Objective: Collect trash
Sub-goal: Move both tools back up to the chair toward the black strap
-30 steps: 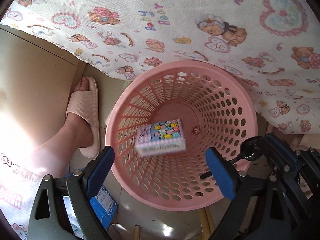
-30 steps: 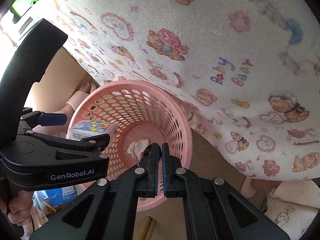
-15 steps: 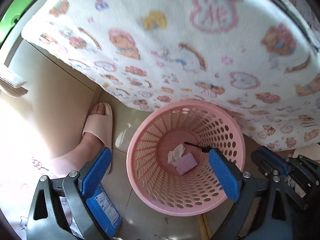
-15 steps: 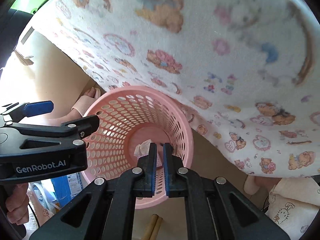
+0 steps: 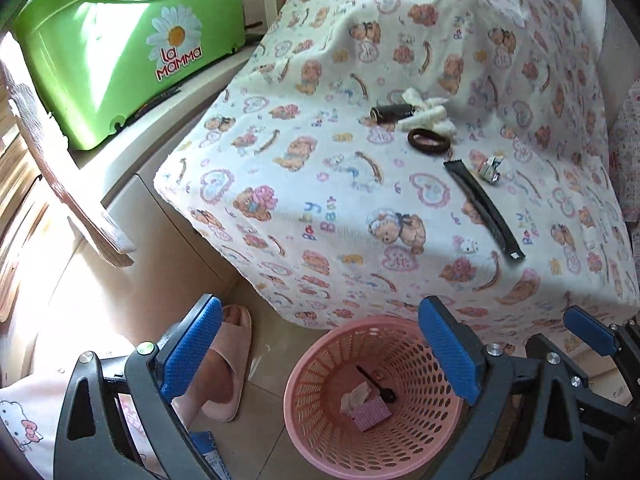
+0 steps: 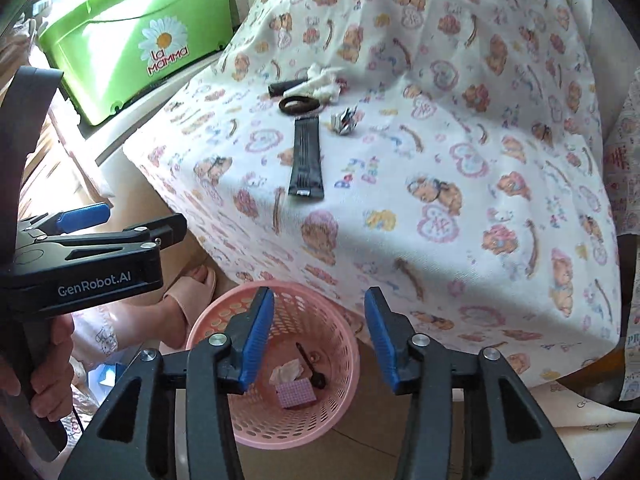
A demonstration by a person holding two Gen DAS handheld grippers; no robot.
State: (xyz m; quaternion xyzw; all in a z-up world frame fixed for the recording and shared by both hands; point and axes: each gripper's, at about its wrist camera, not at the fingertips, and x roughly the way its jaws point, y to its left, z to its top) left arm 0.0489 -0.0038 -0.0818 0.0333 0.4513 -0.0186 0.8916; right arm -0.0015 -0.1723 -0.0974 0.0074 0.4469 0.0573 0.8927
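Observation:
A pink perforated basket (image 5: 328, 432) (image 6: 340, 332) stands on the floor by the table and holds a small pink box (image 5: 370, 416), a crumpled tissue (image 6: 286, 372) and a black spoon (image 6: 310, 364). On the bear-print tablecloth (image 5: 300, 184) lie a black tube (image 5: 484, 204) (image 6: 306, 156), a dark ring (image 5: 428, 141), a dark cylinder (image 5: 390, 112), white paper rolls (image 5: 424, 114) and a crumpled foil wrapper (image 5: 491, 168) (image 6: 346, 120). My left gripper (image 5: 320, 344) is open and empty above the basket. My right gripper (image 6: 320, 336) is open and empty, also above the basket.
A green La Mamma bin (image 5: 120, 44) stands behind the table's left side. A foot in a pink slipper (image 5: 228, 364) is on the floor left of the basket. A blue packet (image 5: 212, 456) lies near the bottom edge.
The small box dropped from my left gripper into the basket. Both grippers rose and pulled back, so the table top came into view. My right gripper opened.

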